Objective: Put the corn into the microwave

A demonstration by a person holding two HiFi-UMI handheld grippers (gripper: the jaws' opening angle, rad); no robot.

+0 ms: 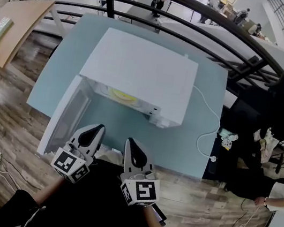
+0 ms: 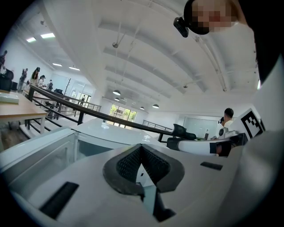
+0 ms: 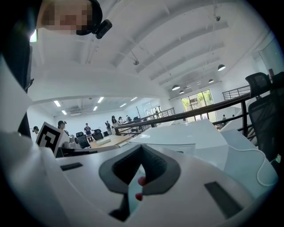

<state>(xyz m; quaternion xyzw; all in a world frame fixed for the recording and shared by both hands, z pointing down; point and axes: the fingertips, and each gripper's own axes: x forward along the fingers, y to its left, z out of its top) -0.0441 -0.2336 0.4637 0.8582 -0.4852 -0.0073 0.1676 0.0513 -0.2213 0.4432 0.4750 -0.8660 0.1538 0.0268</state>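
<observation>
Hovering side by side in front of the microwave [image 1: 139, 66], the left gripper [image 1: 97, 127] and the right gripper [image 1: 130, 142] both have their fingers pressed together at the tips, and neither holds anything. The two gripper views agree: each pair of dark ribbed pads meets at a point with nothing between them.

The corn [image 1: 122, 95] shows only as a yellow shape inside the microwave's cavity, lying on what looks like a pale plate, so it appears to be in place already. The door [image 1: 68, 113] hangs wide open on the microwave's left side, reaching toward the left gripper. The microwave stands on a pale blue counter [image 1: 191, 141], and a white cable [image 1: 210, 117] runs from its right side across the counter.

Judged from this sliver of it, the corn is probably a light, stiff piece that is round enough to roll on the plate, with a skin of kernels that a hard squeeze could bruise. A grip across its middle, with the fingers closing on opposite sides, looks safest. The low cavity leaves little room to come at it from above.

By count there is one microwave, one door, one corn, one cable and two grippers.
</observation>
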